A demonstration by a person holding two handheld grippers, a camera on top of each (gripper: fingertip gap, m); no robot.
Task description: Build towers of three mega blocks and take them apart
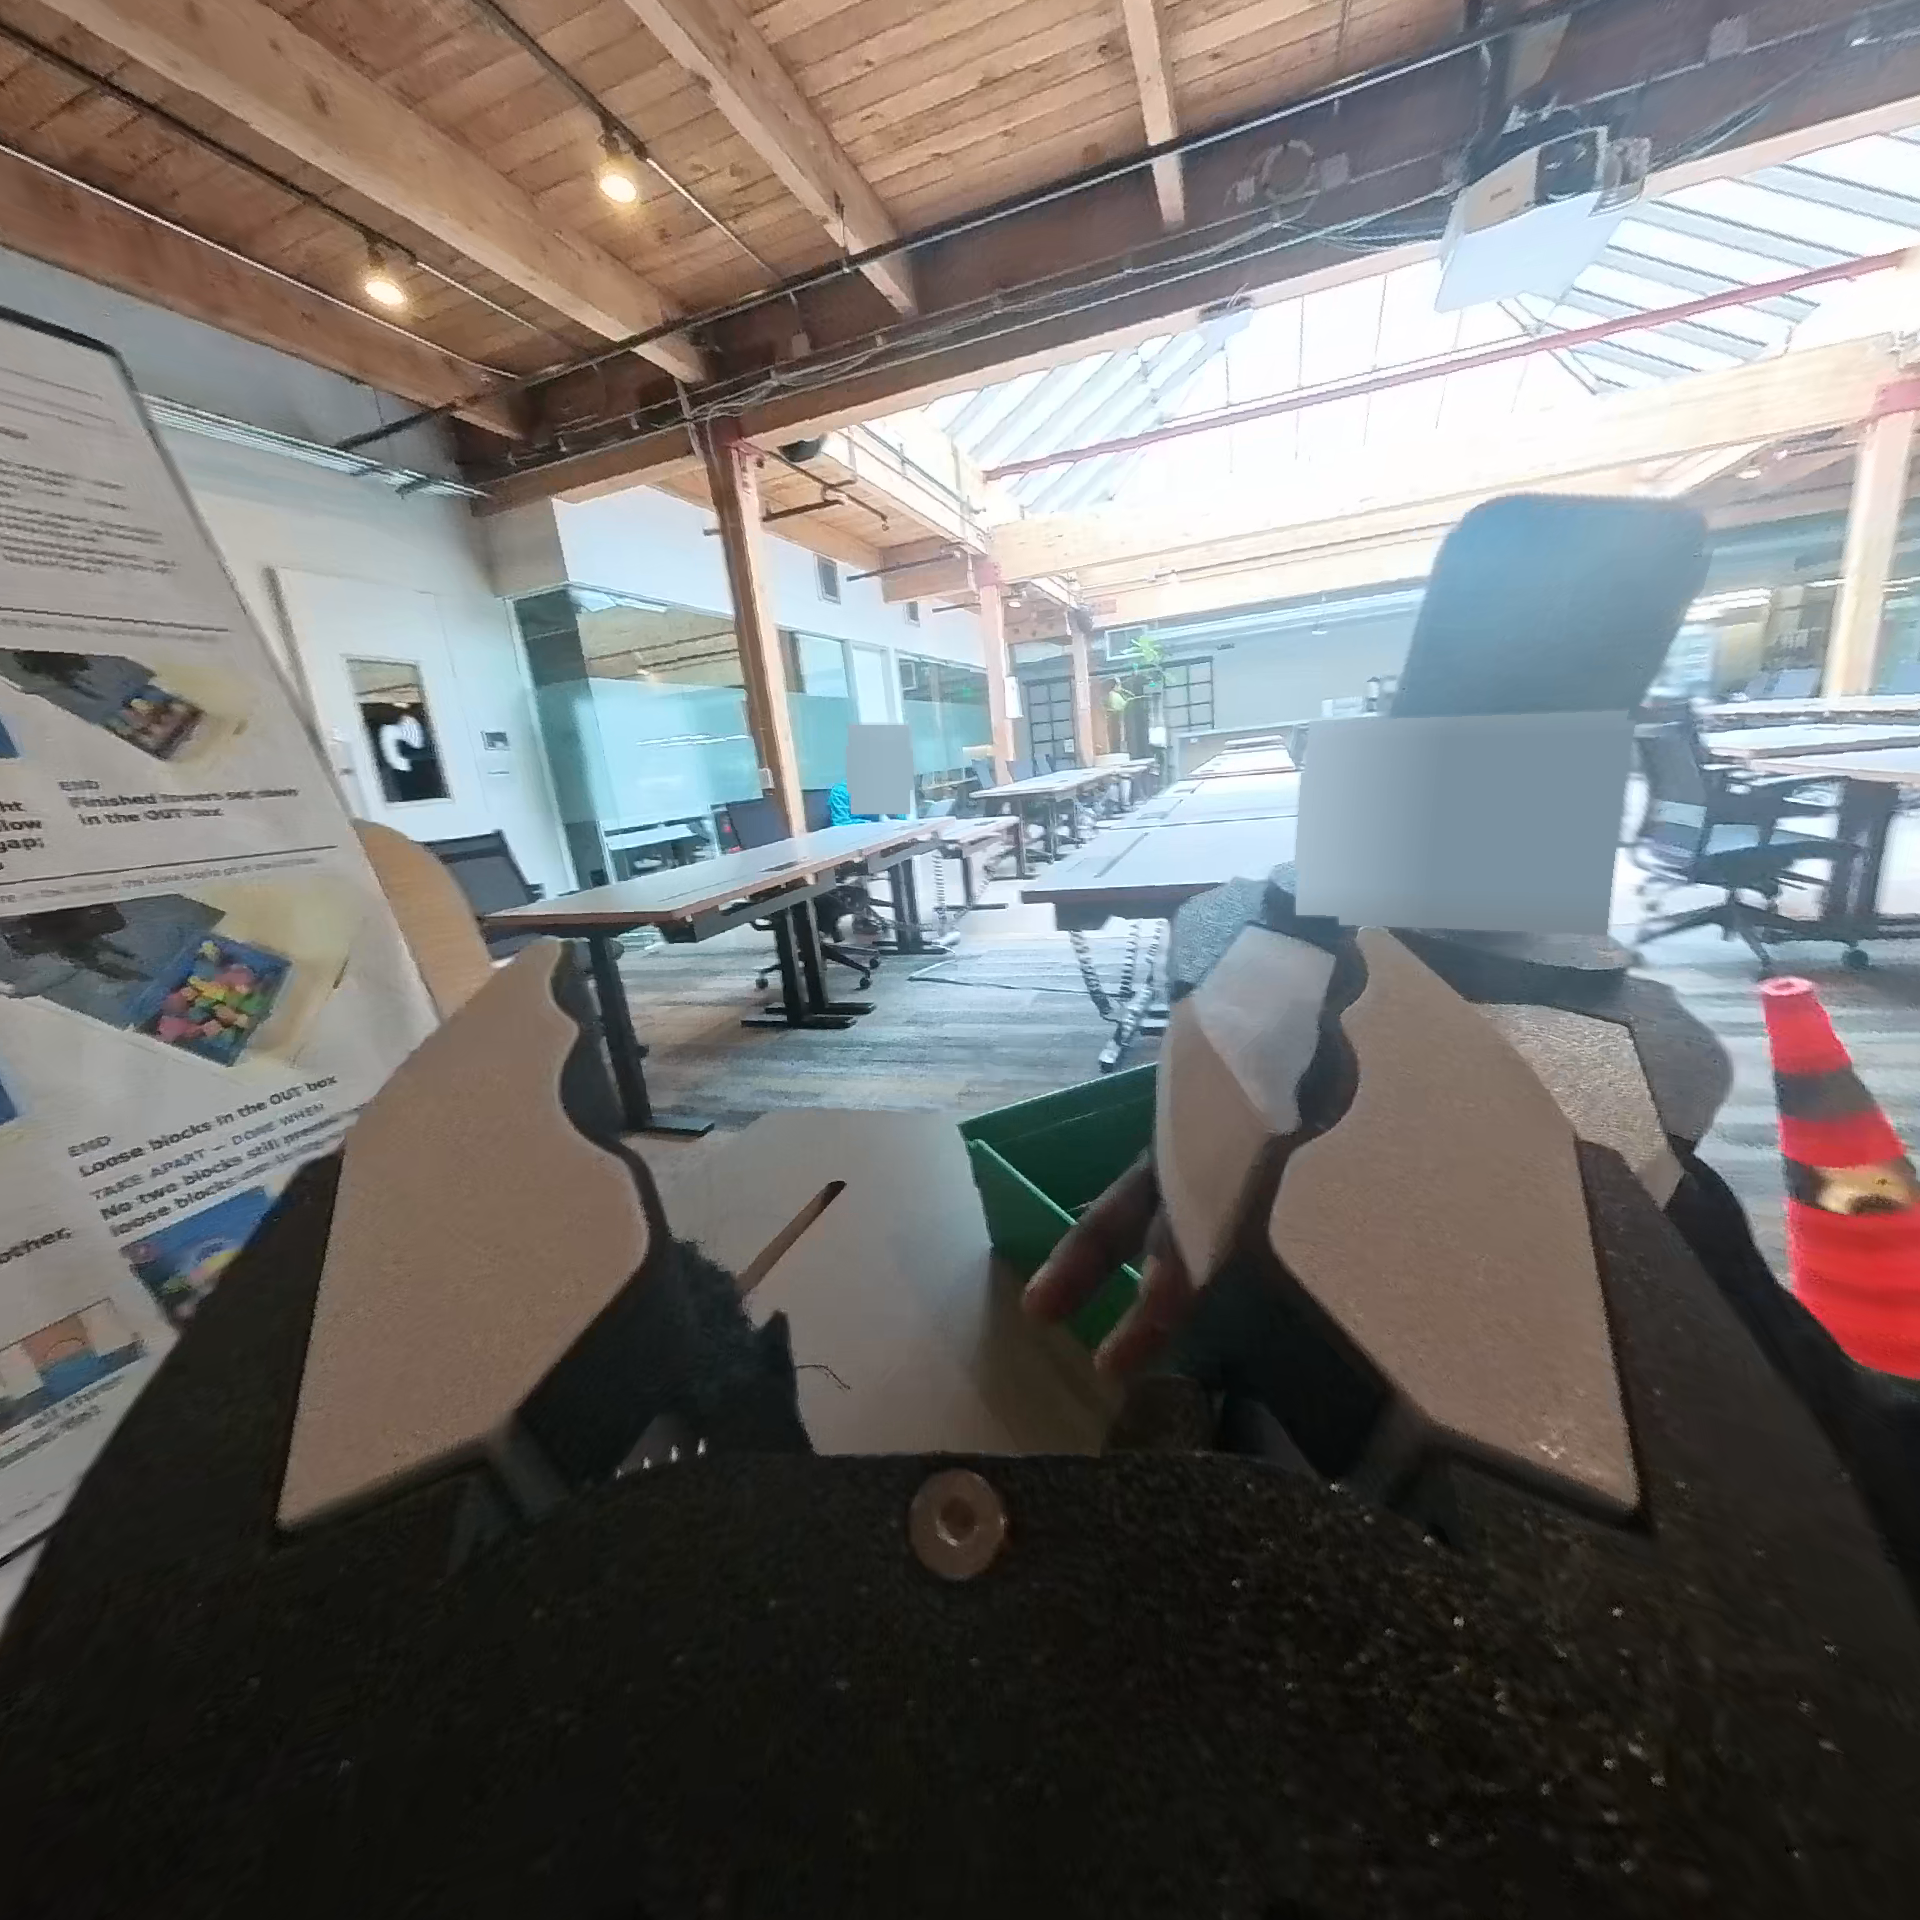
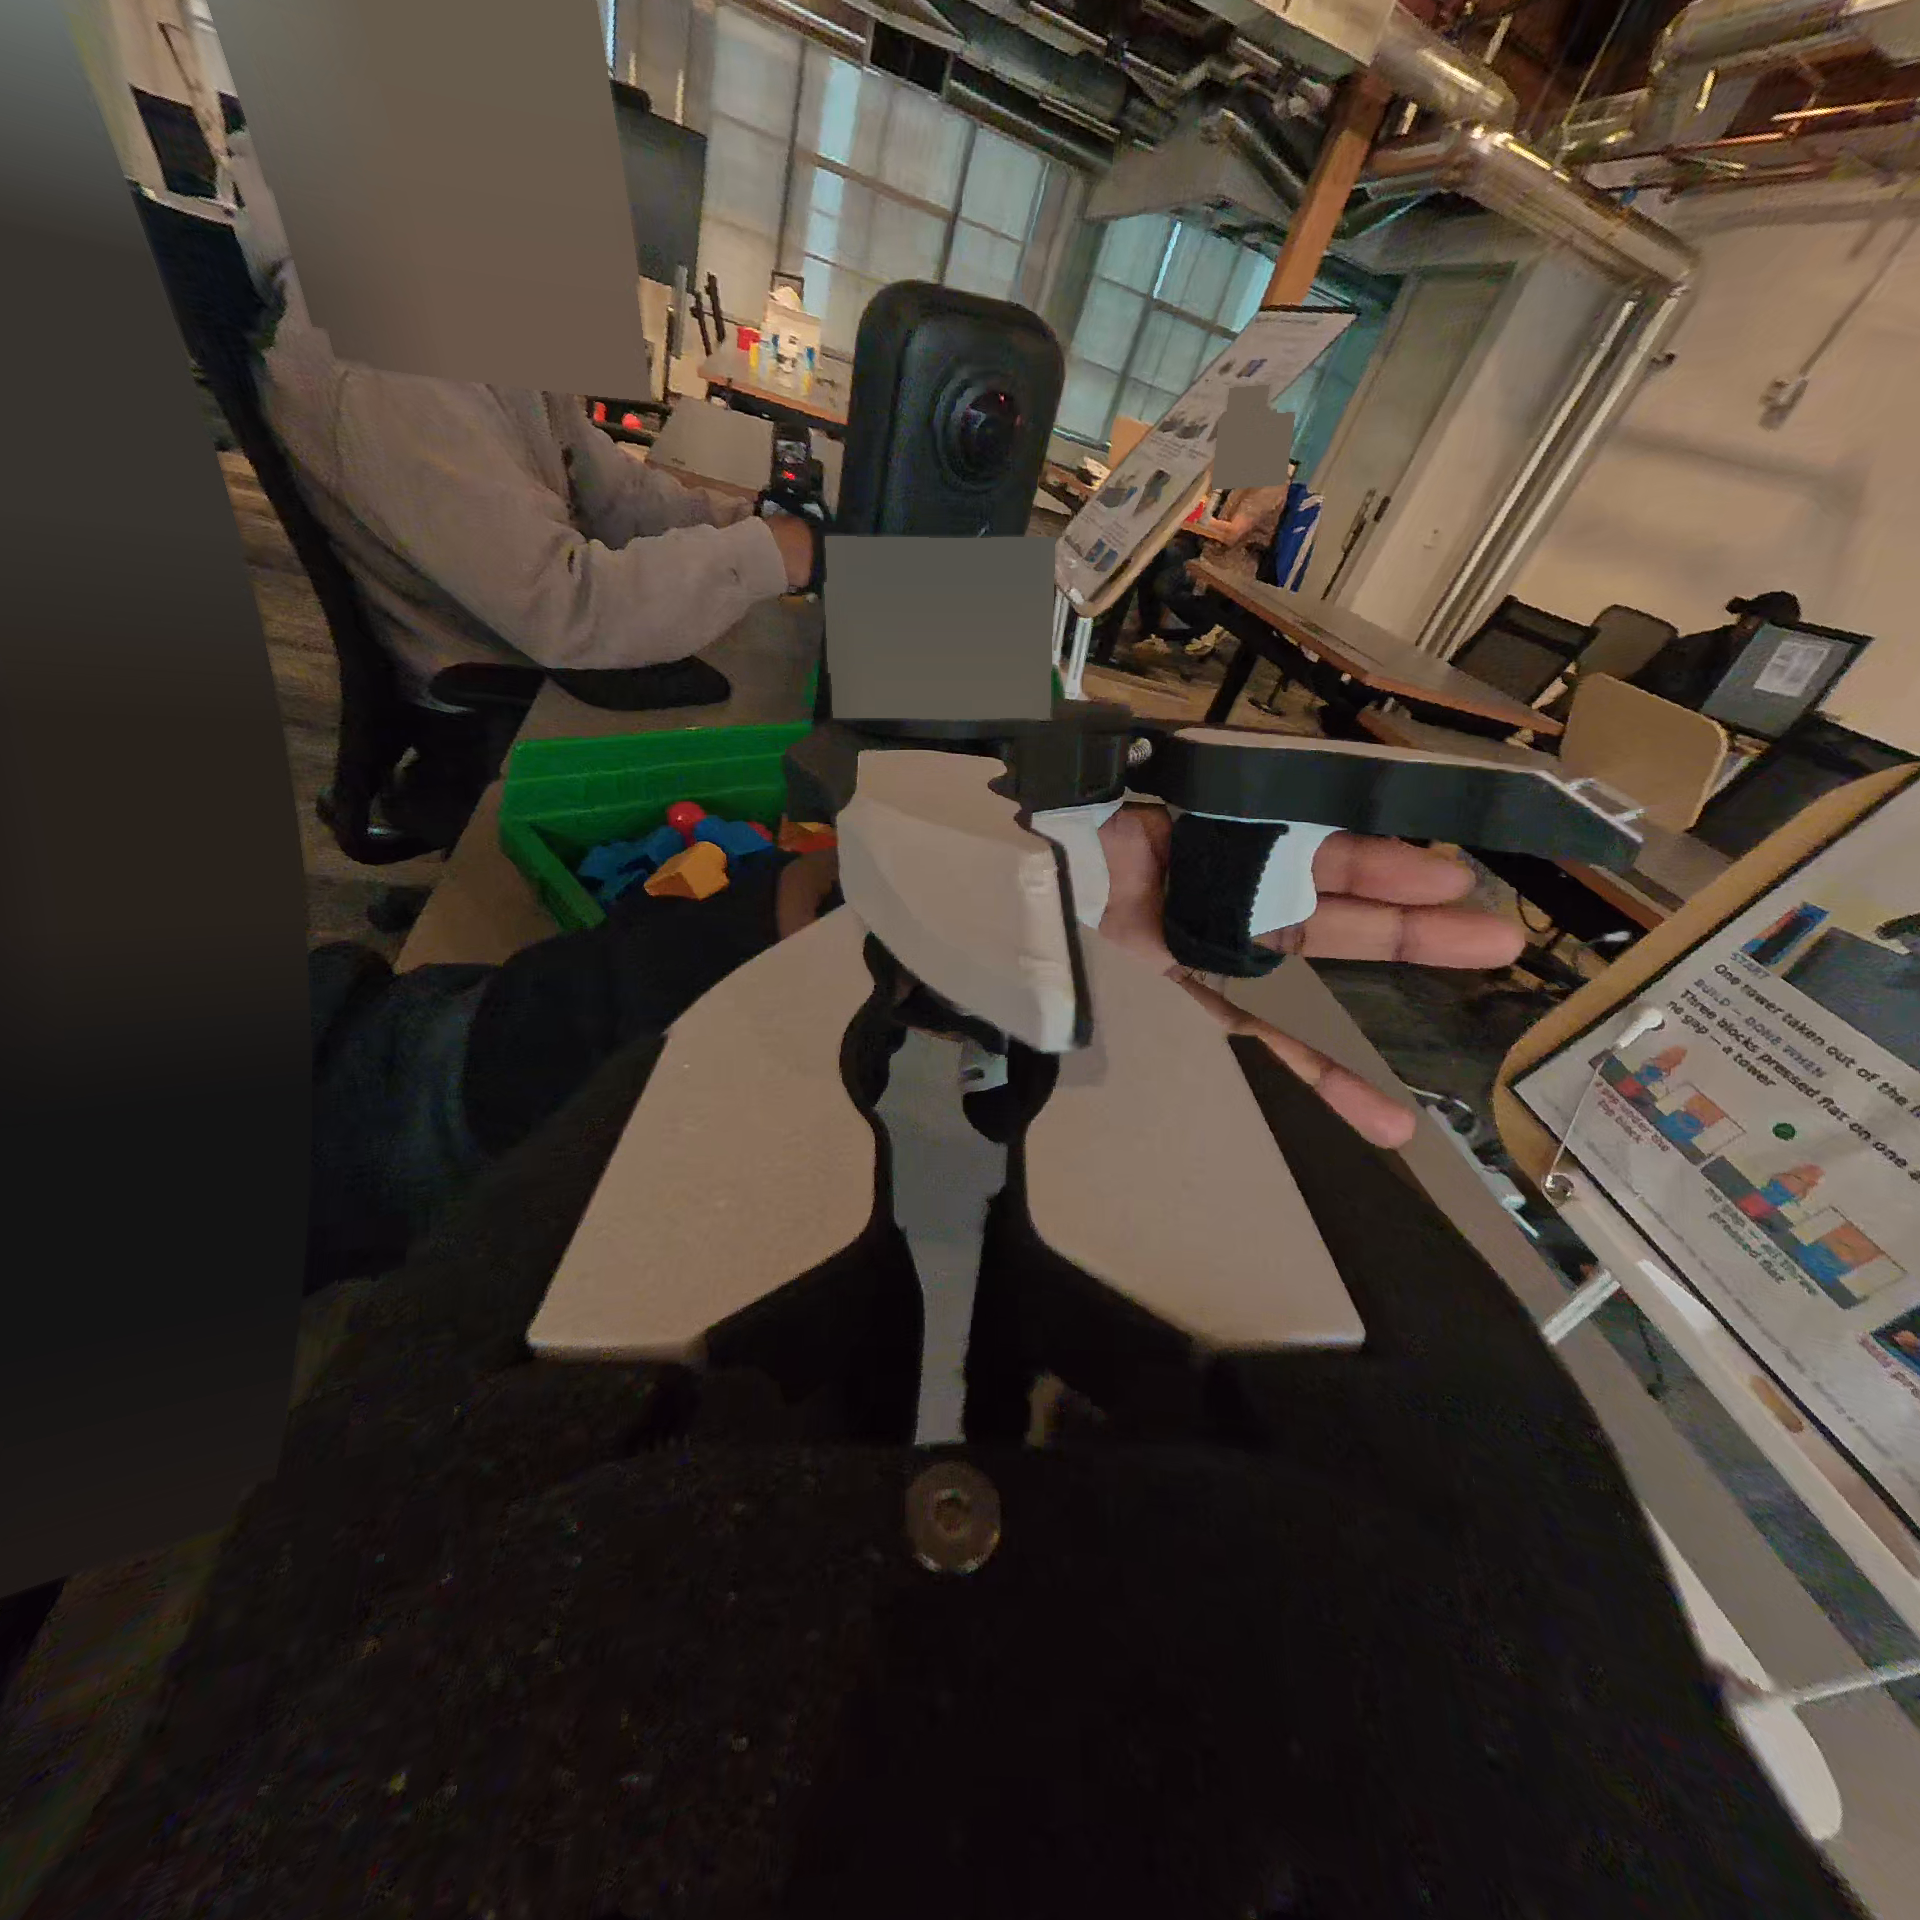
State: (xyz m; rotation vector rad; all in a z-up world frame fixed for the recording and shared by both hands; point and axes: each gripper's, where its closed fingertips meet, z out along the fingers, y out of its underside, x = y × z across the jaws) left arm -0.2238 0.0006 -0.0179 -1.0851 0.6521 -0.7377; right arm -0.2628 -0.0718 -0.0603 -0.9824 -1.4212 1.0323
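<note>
Waiting to Start: No Tower Built, Blocks Loose in the Bin

Judging from both views, the task is at or near its beginning, or between rounds; no stack of three shows anywhere, and neither tool carries a block.

The left tool [image 1: 961, 951] is released, its two pale fingers spread wide with only bare grey tabletop [image 1: 904, 1299] showing between them; it is raised and looks out level across the room rather than down at any work. The right tool [image 2: 935, 1039] has its fingers drawn almost together, leaving a thin slit; nothing can be seen gripped in it, though its very tips are hidden behind the other tool, which sits close in front and is held by the person's left hand [image 2: 1299, 914] with fingers stretched out.

The mega blocks [image 2: 686, 862] lie in a loose heap of blue, orange and red inside the green bin [image 2: 644, 769], which stands on the tabletop beyond the two tools; whether any two of them are pressed together I cannot tell. In the left wrist view only a corner of that bin appears, and its contents are out of sight.

An instruction sheet [image 1: 156, 935] stands propped at the left edge and an orange cone [image 1: 1839, 1195] beyond the tabletop on the right.

What is left seems to be everything: reaching into the bin, lifting blocks out, pressing three together, then pulling them apart.
</note>
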